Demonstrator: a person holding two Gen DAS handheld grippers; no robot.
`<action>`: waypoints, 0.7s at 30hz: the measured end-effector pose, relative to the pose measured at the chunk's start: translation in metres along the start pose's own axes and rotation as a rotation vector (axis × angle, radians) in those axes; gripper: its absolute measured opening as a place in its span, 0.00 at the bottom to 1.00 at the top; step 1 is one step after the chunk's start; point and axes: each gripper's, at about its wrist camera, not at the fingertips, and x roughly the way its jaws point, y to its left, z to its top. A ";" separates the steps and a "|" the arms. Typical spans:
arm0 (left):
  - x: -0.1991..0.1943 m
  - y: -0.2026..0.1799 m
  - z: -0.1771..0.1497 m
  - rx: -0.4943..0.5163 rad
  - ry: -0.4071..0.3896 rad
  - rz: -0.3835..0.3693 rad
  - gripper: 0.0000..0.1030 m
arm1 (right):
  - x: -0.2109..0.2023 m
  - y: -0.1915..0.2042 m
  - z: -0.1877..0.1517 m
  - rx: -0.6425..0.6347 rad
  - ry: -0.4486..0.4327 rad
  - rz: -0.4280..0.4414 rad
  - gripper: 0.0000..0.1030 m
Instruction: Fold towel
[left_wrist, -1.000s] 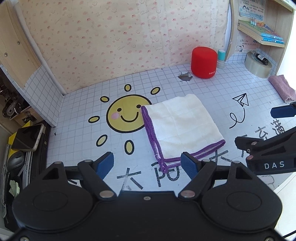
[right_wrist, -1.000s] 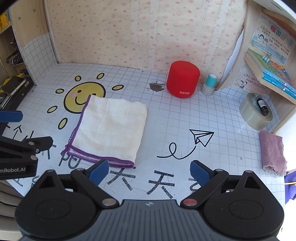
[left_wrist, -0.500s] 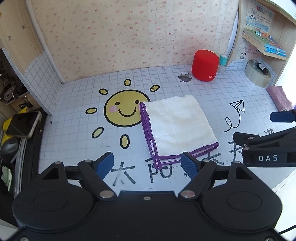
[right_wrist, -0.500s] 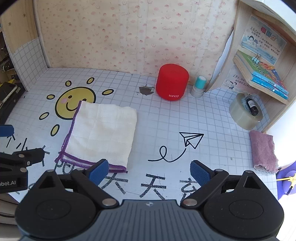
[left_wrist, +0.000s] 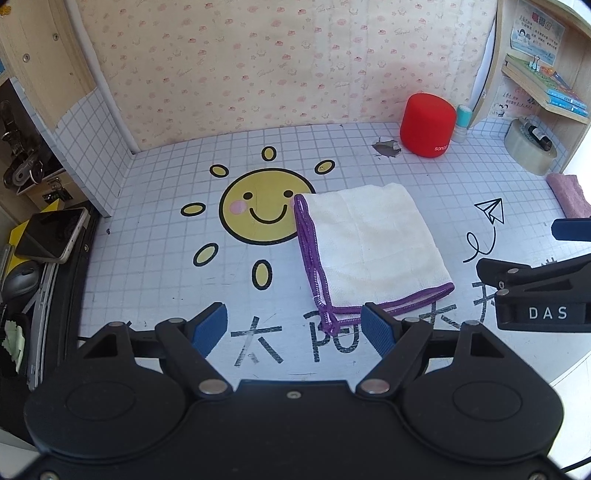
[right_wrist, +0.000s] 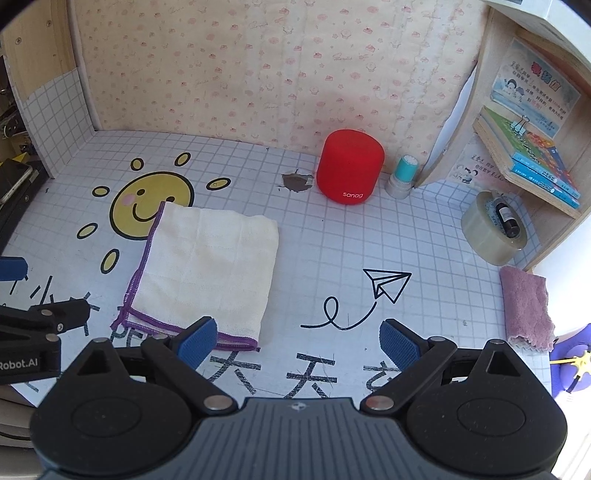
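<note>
folded towel (left_wrist: 373, 247) ahead of left gripper (left_wrist: 293, 328)

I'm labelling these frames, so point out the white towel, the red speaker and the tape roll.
white towel (right_wrist: 207, 266), right wrist view, middle of the folded top layer.
red speaker (right_wrist: 349, 166), right wrist view, middle of its front side.
tape roll (right_wrist: 484, 236), right wrist view, outer wall.

"sanag" on red speaker (right_wrist: 350, 171); "DAS" on right hand-held gripper (left_wrist: 546, 291); "Robot.AI" on left hand-held gripper (right_wrist: 22, 363).
</note>
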 end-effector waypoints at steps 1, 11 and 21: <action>0.000 0.000 0.000 0.002 0.000 0.000 0.78 | 0.001 0.000 0.000 0.002 0.001 0.000 0.92; 0.001 -0.011 -0.005 0.047 0.007 -0.018 0.78 | 0.001 -0.004 -0.007 0.019 0.023 0.001 0.92; 0.005 -0.018 -0.005 0.067 0.017 -0.051 0.78 | 0.000 -0.013 -0.015 0.048 0.042 -0.021 0.92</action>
